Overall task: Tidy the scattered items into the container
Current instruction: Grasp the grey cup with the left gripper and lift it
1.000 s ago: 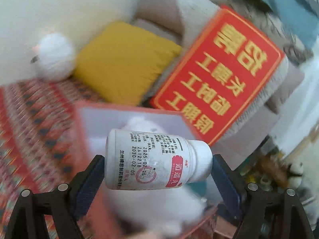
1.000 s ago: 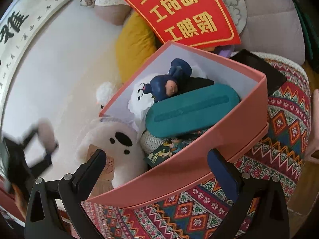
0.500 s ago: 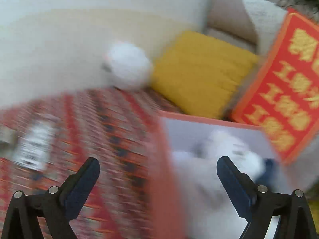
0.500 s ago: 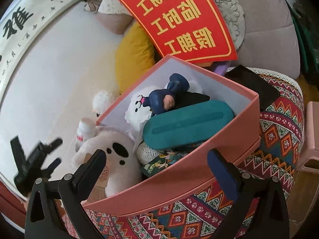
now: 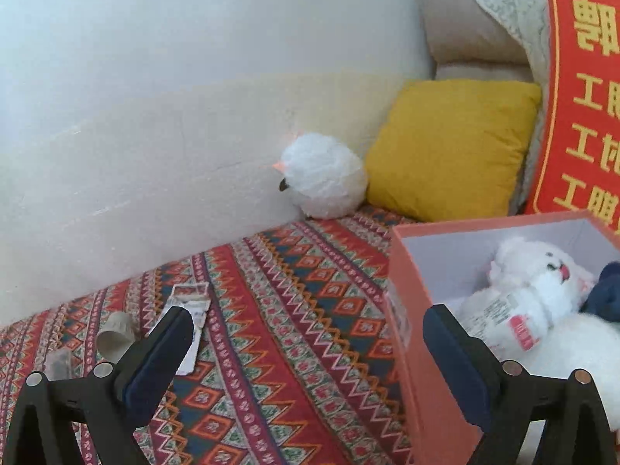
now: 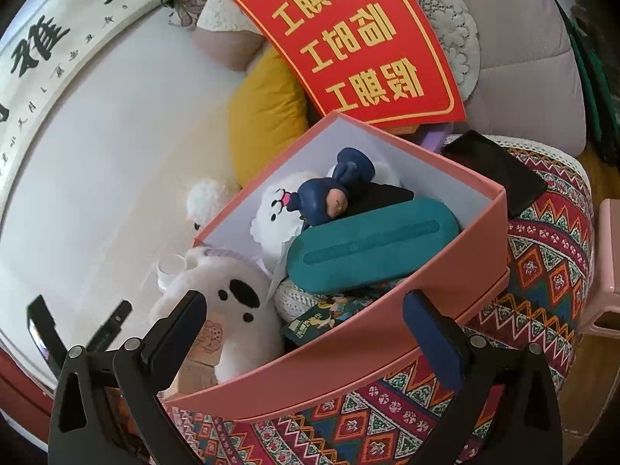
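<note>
Both hand-held grippers stand with their jaws apart and nothing between them. Our left hand-held gripper [image 5: 306, 343] looks out low over the patterned blanket [image 5: 294, 333], just beside the near wall of the pink box [image 5: 416, 333], and we judge it is aimed at the things not yet tidied. Our right hand-held gripper [image 6: 302, 333] hangs over the box's front wall [image 6: 407, 321], looking down into it, probably to keep watch on the load while the left one fetches.

The box is already well filled: a white plush dog [image 6: 279, 213], a navy figurine [image 6: 329, 197] lying on it, a teal case [image 6: 372, 248] slanted across the middle, a larger white plush with black spots [image 6: 232, 310] at the near corner, a printed packet [image 6: 321, 317] wedged low against the front wall. In the left view a white medicine bottle [image 5: 503, 317] rests on its side across the plush.

Out on the blanket remain a flat white card or packet [image 5: 192, 302], partly hidden behind the left finger, a small tan roll [image 5: 116, 329] and a clear little thing [image 5: 60, 364] we cannot identify. A round white fluffy toy [image 5: 323, 176] sits further off against the wall, near the yellow cushion [image 5: 449, 147]; whether it counts as scattered, we cannot say. The red sign [image 6: 348, 35] leans behind the box.

The card lies flat on cloth, so pinching it may gather blanket too. Room in the box is getting short near the top.
</note>
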A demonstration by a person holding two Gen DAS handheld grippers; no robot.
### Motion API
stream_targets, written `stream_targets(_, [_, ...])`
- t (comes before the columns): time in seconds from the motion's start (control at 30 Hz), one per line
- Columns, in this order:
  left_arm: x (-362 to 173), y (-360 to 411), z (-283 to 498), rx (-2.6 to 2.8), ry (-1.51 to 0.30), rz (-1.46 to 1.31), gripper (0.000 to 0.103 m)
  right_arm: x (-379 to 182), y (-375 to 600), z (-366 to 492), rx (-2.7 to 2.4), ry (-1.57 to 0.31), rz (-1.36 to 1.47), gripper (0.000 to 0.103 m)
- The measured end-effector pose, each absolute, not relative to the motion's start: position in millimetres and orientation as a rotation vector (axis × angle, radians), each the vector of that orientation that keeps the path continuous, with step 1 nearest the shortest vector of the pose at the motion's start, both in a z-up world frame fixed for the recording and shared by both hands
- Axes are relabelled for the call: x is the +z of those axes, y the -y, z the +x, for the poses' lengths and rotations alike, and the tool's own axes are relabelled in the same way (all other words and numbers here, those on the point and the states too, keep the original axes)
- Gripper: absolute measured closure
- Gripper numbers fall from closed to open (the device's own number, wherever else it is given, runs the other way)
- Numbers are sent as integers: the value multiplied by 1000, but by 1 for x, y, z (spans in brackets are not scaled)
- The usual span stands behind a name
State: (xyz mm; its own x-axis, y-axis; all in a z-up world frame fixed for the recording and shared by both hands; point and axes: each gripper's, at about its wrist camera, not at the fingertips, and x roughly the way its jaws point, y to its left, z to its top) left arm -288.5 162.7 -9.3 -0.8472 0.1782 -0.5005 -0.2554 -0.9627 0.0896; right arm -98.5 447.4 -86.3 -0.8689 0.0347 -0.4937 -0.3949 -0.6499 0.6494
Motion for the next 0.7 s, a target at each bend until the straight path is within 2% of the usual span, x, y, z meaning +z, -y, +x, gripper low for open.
stream_targets(0.2, [-62, -64, -357, 2751, 7, -1033, 1, -85, -448, -98, 2598, -1164, -668, 0])
stream_targets(0.3, [-89, 9, -401, 2761, 260, -1170, 2, -86, -451, -98, 2597, -1178, -670, 0])
stream_targets(0.4, [-98, 57, -435, 2840, 402, -1225, 2, -85, -450, -100, 2596, -1167, -676, 0])
stream_targets(0.43, [-99, 67, -446, 2886, 390, -1242, 2, -85, -450, -100, 2596, -1159, -679, 0])
stream_targets(0.57, [-114, 63, -482, 3037, 48, -1378, 2, -83, -447, -103, 2590, -1127, -683, 0])
stream_targets(0.7, [-145, 46, -491, 2974, 10, -1437, 2, -83, -445, -105, 2583, -1097, -687, 0])
